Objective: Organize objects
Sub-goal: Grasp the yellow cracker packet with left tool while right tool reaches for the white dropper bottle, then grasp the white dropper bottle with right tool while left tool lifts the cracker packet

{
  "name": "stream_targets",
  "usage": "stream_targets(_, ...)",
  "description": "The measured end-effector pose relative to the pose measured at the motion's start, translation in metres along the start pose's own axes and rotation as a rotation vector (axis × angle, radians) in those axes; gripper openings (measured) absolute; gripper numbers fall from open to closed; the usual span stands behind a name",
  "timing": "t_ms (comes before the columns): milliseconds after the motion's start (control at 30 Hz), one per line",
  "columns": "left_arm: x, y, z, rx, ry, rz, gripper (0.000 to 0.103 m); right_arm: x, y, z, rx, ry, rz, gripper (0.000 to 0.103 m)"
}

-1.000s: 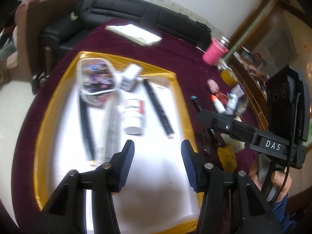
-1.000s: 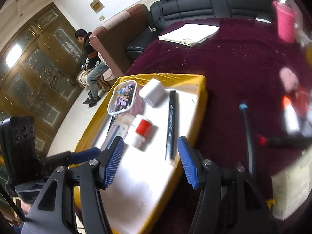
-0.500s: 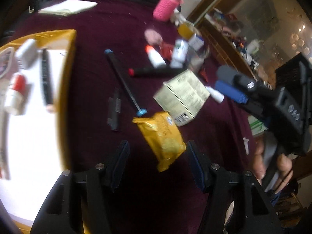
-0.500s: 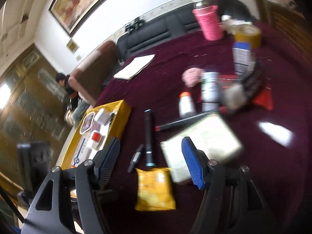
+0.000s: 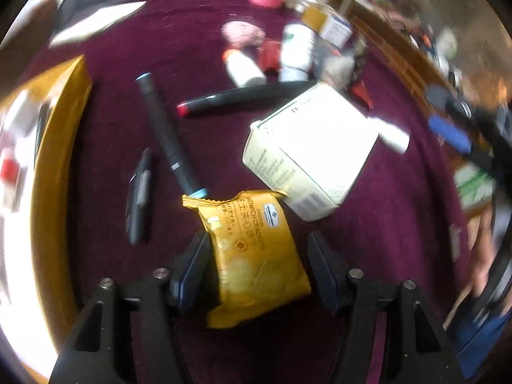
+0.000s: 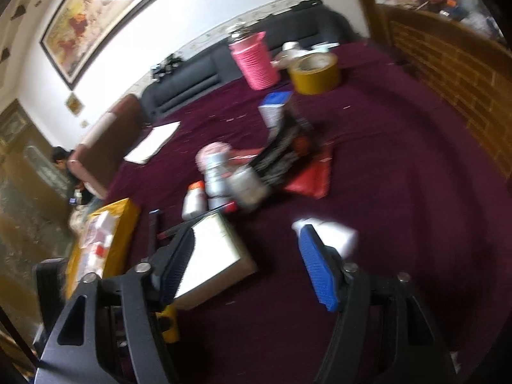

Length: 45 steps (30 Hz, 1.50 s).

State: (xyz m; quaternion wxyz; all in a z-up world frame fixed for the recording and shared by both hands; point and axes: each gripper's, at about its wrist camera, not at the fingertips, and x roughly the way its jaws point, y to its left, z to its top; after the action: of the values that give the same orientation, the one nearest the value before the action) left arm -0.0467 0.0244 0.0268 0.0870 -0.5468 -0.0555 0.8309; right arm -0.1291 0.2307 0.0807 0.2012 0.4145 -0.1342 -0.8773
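Left gripper [image 5: 256, 268], fingers released, straddles the yellow snack packet [image 5: 256, 256]; risk: crinkly film slips. Right gripper [image 6: 246, 268], jaws opening, grasps nothing.

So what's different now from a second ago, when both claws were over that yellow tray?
Both grippers swung off the yellow tray to the clutter on the maroon cloth. The left gripper now straddles the yellow snack packet, jaws apart, not gripping. The right gripper hangs beyond the white box, its jaws opening on nothing. Neither took or released anything. The packet, box and markers lie as they did.
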Motion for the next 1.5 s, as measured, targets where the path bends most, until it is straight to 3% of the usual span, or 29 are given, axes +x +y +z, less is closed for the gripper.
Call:
stream_targets(167,-0.003,0.0,-0.012,0.124,-0.031,0.026,0.042,0.029,-0.039,0.024,-0.021,0.036,-0.127,0.074)
stream_targets(367,-0.01,0.019,-0.018,0.105,-0.026,-0.009,0.042,0.065,-0.069,0.025,0.025,0.121,-0.041,0.073)
stream_targets(500,-0.007,0.012,-0.016,0.113,-0.034,0.005,0.042,0.067,-0.07,0.017,-0.03,0.129,-0.032,0.054)
stream_targets(600,-0.005,0.009,-0.015,0.123,-0.038,0.019,0.043,0.065,-0.062,0.01,-0.116,0.138,-0.041,0.05)
stream_targets(700,-0.004,0.009,-0.014,0.12,-0.04,0.022,0.043,0.067,-0.043,0.0,-0.242,0.142,-0.086,0.043)
stream_targets(800,-0.003,0.008,-0.011,0.12,-0.052,0.034,0.043,0.067,-0.03,-0.014,-0.361,0.125,-0.224,0.023)
stream_targets(833,-0.002,0.006,-0.012,0.132,-0.06,0.045,0.043,0.066,-0.028,-0.016,-0.376,0.123,-0.234,0.02)
stream_targets(1167,0.0,-0.003,-0.019,0.195,-0.096,0.103,0.041,0.05,-0.012,-0.037,-0.408,0.112,-0.318,0.019)
stream_targets(1500,-0.017,0.015,-0.026,0.115,-0.112,-0.038,0.039,0.018,-0.019,-0.039,-0.266,0.032,-0.229,0.017)
